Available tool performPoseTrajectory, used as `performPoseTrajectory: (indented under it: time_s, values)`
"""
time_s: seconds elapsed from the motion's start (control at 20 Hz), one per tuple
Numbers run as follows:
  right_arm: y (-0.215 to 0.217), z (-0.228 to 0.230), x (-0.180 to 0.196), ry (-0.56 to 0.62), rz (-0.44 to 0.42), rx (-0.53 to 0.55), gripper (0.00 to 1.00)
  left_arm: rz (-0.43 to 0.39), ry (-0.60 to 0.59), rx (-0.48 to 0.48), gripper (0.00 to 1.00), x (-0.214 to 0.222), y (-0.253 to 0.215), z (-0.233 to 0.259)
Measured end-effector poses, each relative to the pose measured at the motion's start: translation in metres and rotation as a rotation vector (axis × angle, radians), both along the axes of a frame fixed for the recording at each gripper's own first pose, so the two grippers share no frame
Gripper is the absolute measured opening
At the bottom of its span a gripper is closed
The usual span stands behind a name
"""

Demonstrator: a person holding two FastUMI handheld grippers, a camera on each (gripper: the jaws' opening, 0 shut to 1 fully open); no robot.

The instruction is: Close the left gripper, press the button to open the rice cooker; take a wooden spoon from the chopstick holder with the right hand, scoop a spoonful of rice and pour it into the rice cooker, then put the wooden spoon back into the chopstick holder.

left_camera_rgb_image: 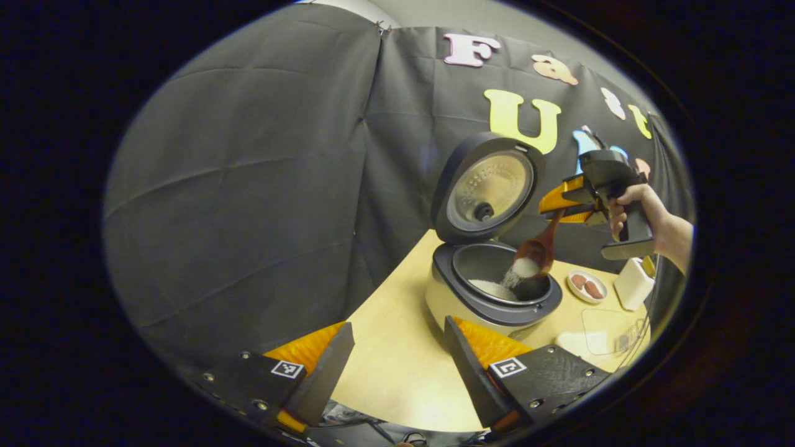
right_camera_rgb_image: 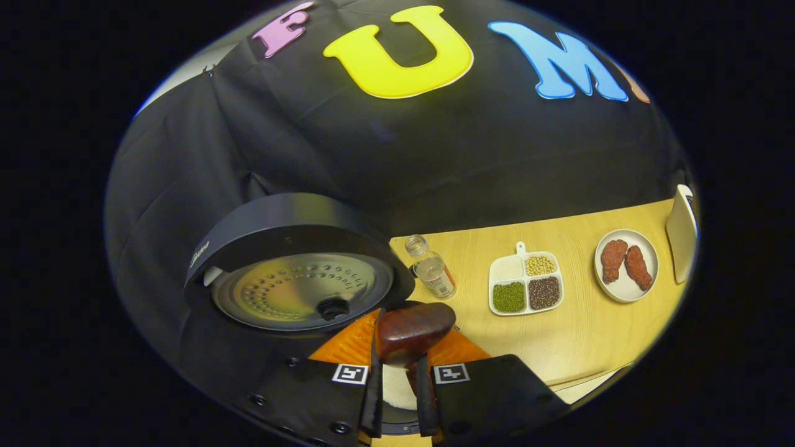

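The rice cooker (left_camera_rgb_image: 494, 298) stands on the wooden table with its lid (left_camera_rgb_image: 484, 189) swung up. Over its inner pot, my right gripper (left_camera_rgb_image: 554, 210), held by a hand, is shut on the handle of a wooden spoon (left_camera_rgb_image: 539, 247) tilted downward. White rice (left_camera_rgb_image: 525, 268) slides off the spoon onto the rice in the pot (left_camera_rgb_image: 494, 288). In the right gripper view, the spoon's dark bowl (right_camera_rgb_image: 415, 329) sticks out between the shut fingers of the right gripper (right_camera_rgb_image: 400, 366), below the lid (right_camera_rgb_image: 298, 273). My left gripper (left_camera_rgb_image: 397, 372) hangs open in front of the cooker, holding nothing.
Right of the cooker lie a small bottle (right_camera_rgb_image: 431, 273), a divided dish of beans (right_camera_rgb_image: 526, 282) and a small plate with two reddish pieces (right_camera_rgb_image: 626, 264). A white container (left_camera_rgb_image: 633, 282) stands at the far right. A clear lidded box (left_camera_rgb_image: 615, 332) sits near the table's front.
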State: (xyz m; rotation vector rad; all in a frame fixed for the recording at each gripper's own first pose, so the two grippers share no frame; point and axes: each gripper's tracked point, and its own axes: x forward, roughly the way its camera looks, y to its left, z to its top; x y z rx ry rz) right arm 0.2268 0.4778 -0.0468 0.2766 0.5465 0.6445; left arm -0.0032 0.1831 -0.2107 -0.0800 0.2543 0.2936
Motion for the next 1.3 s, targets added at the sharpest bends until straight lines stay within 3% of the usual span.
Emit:
performPoseTrajectory:
  time_s: [0.15, 0.2, 0.4, 0.5, 0.55, 0.95, 1.3]
  values:
    - [0.011, 0.005, -0.008, -0.064, 0.047, -0.047, 0.20, 0.005, -0.007, 0.007, 0.93, -0.002, 0.001, 0.004]
    - [0.015, 0.007, -0.011, -0.082, 0.064, -0.064, 0.24, 0.006, -0.010, 0.010, 0.92, -0.002, 0.001, 0.005]
    - [0.031, 0.014, -0.025, -0.179, 0.140, -0.117, 0.24, 0.009, -0.008, 0.025, 0.93, -0.003, 0.001, 0.004]
    - [0.035, 0.020, -0.032, -0.245, 0.168, -0.166, 0.20, 0.006, -0.005, 0.053, 0.92, -0.004, 0.002, 0.004]
    - [0.035, 0.022, -0.035, -0.281, 0.177, -0.200, 0.24, 0.004, -0.004, 0.069, 0.92, -0.003, 0.002, 0.004]
    - [0.040, 0.022, -0.043, -0.557, 0.262, -0.381, 0.24, -0.017, -0.009, 0.129, 0.93, -0.007, -0.003, 0.009]
    - [0.026, 0.032, -0.060, -0.655, 0.248, -0.343, 0.25, -0.038, -0.010, 0.136, 0.93, -0.023, -0.017, 0.007]
